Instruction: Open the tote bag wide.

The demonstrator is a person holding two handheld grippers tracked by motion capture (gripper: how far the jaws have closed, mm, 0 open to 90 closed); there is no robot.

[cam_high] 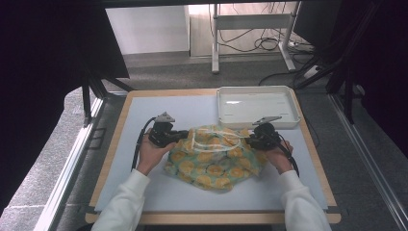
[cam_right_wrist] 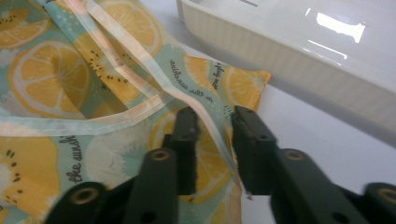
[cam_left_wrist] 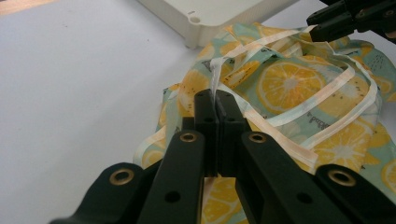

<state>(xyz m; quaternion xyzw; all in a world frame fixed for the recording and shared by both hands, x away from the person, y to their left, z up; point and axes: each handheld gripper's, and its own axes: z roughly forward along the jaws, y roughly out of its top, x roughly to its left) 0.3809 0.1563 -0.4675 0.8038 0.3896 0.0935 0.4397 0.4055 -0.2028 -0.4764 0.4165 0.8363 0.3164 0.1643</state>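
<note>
Wooden-edged table (cam_high: 111, 149), topped by a pale blue-grey mat (cam_high: 159, 190) covering nearly the whole surface (a strip of bare wood left showing along the left, right and near edges). Lying crumpled at the middle of the mat, a lemon-print cloth (cam_high: 211, 161) in teal and yellow with pale tape trim looping over its top. At the far right corner, a shallow white tray (cam_high: 291, 109), rectangular, rim glossy, resting flat on the mat, its near wall just beside the cloth's far edge. Rest of the mat bare around them.
</note>
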